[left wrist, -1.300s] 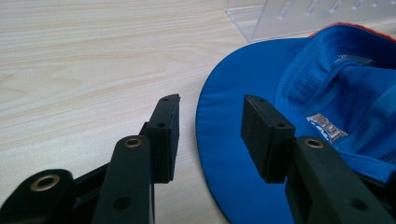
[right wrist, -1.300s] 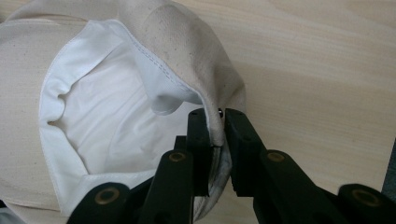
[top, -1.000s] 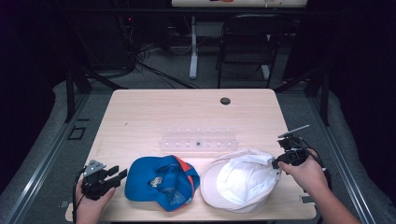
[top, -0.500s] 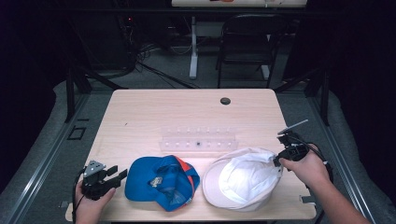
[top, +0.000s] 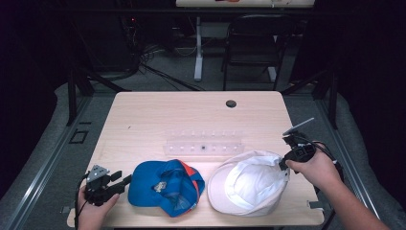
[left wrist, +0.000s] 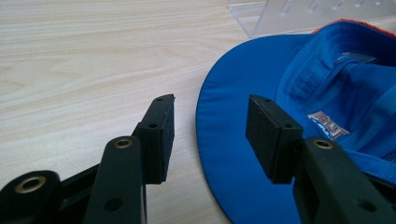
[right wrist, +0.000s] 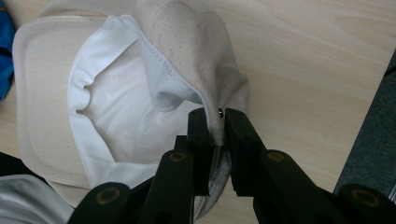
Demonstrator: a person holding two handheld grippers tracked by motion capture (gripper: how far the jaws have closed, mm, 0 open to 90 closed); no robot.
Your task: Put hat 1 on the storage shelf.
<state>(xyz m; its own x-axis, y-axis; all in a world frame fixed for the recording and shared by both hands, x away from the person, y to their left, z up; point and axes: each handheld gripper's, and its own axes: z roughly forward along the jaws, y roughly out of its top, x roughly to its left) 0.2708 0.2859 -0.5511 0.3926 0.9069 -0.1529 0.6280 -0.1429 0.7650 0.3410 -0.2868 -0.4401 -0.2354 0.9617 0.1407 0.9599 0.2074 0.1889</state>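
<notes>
A blue cap (top: 165, 186) with an orange edge lies upside down at the front of the table, its brim (left wrist: 224, 140) toward my left gripper (top: 123, 181). That gripper (left wrist: 208, 135) is open, its jaws on either side of the brim's edge without touching it. A white cap (top: 246, 182) lies upside down to the right. My right gripper (top: 282, 165) is shut on the white cap's back rim (right wrist: 215, 112), lifting that fabric a little.
A clear plastic rack (top: 203, 145) with small pegs lies flat at mid-table behind the caps. A dark round grommet (top: 231, 103) sits near the far edge. The table's right edge (right wrist: 369, 116) runs close beside my right gripper.
My right gripper has drawn the white cap's back rim slightly toward the front right. The left gripper and blue cap have stayed put.
</notes>
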